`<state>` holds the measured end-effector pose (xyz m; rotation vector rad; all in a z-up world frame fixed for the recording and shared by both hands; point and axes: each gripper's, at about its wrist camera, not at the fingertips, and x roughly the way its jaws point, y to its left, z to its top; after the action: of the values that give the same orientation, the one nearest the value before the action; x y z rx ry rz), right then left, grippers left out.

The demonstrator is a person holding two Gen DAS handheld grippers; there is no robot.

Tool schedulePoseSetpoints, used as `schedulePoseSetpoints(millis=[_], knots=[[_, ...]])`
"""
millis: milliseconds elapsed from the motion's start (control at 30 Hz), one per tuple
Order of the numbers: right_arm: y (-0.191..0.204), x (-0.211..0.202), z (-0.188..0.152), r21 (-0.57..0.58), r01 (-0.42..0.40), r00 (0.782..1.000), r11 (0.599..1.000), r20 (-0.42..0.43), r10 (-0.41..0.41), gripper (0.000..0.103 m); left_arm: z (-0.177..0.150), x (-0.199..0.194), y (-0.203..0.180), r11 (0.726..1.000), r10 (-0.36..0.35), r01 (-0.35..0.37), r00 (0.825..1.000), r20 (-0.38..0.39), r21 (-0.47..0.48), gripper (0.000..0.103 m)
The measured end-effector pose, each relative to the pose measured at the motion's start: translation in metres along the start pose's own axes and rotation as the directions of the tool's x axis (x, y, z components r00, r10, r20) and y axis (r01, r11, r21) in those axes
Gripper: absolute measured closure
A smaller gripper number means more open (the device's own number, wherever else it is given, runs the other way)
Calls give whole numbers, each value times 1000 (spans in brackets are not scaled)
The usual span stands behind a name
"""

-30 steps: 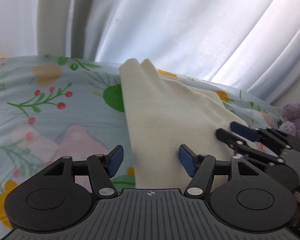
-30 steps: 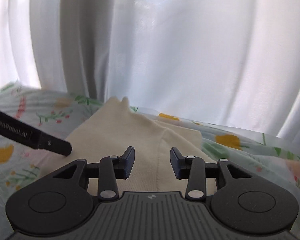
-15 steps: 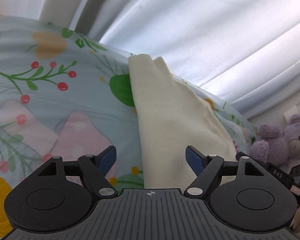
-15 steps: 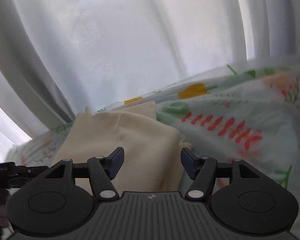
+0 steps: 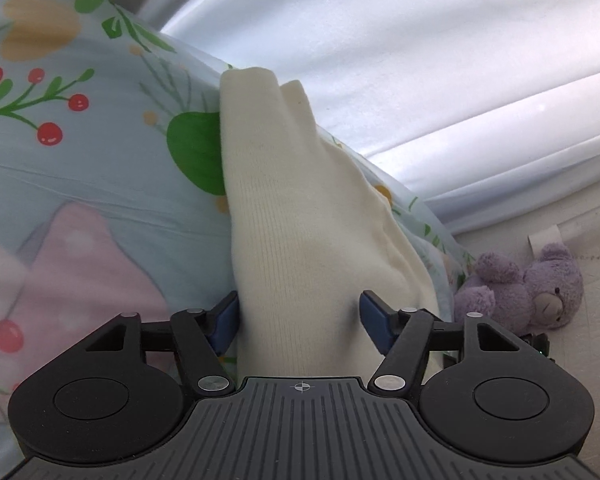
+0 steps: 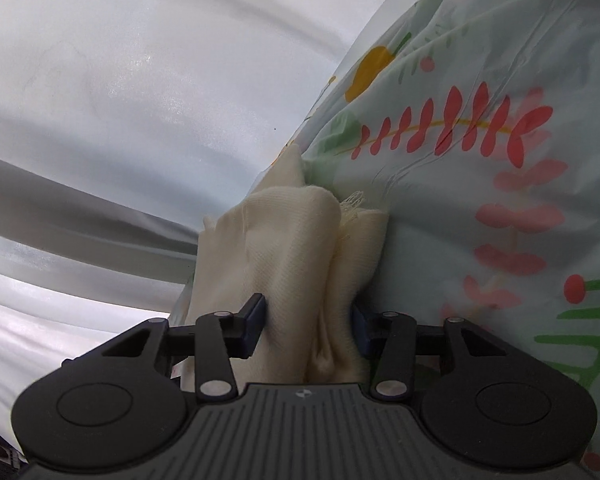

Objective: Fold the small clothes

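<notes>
The cream knit garment (image 5: 300,216) is laid on the floral bedsheet (image 5: 100,184), partly folded, with a doubled edge running away toward the white curtain (image 5: 420,60). Its near end is now enclosed between the jaws of both tools, whereas a second ago both were held above the cloth with nothing between the fingers.

The left gripper (image 5: 299,320) has been lowered and tilted, so that the garment's near edge passes between its blue pads (image 5: 225,320); the jaws are spread wide, and the cloth is flanked rather than pinched. The right gripper (image 6: 309,322) has been rolled strongly to one side, and bunched layers of the same garment (image 6: 296,256) are now gathered between its fingers. Its jaws are narrower than half a second ago and appear to press the fabric from both sides, though a firm clamp cannot be confirmed.

A grasp for the next fold is judged to be under way, with the right side ahead of the left. Closing of the left jaws on the edge is probably needed before any lift.

A purple teddy bear (image 5: 536,284) is seen beyond the bed's edge.
</notes>
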<state>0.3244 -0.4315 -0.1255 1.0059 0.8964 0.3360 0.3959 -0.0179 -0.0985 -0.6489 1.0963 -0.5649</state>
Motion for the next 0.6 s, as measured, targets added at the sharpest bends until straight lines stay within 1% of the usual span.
schedulePoseSetpoints(millis=[33, 67, 133, 200, 267, 367, 400, 467, 567, 600], knots=[[-1, 3, 0, 9, -12, 1000, 1000, -1, 12, 63, 0, 0, -1, 1000, 12, -12, 1000, -1, 8, 45], [0, 6, -1, 8, -14, 1000, 1000, -2, 14, 64, 0, 0, -2, 1000, 21, -21, 1000, 0, 15, 48], [7, 8, -4, -32, 11, 1000, 999, 13, -11, 67, 0, -1, -4, 999, 32, -32, 999, 5, 26, 58], [18, 8, -7, -64, 40, 999, 997, 28, -38, 70, -1, -6, -8, 999, 34, -35, 999, 17, 26, 61], [30, 6, -11, -85, 41, 999, 996, 31, -38, 72, -2, -16, -14, 999, 34, -35, 999, 41, 36, 62], [51, 2, -20, -109, 5, 1000, 994, 13, -4, 73, -8, -41, -23, 999, 15, -19, 997, 70, 50, 63], [59, 5, -25, -123, -8, 1000, 992, -3, 8, 74, -11, -51, -25, 998, 19, -23, 997, 77, 53, 63], [74, 11, -37, -155, -28, 999, 987, -40, 22, 75, -21, -75, -28, 995, 49, -57, 994, 97, 80, 63], [94, 25, -61, -192, -65, 994, 979, -103, 46, 75, -36, -106, -21, 990, 112, -121, 987, 118, 69, 62], [100, 31, -70, -214, -67, 992, 975, -122, 42, 75, -41, -116, -16, 987, 142, -150, 982, 125, 62, 62]])
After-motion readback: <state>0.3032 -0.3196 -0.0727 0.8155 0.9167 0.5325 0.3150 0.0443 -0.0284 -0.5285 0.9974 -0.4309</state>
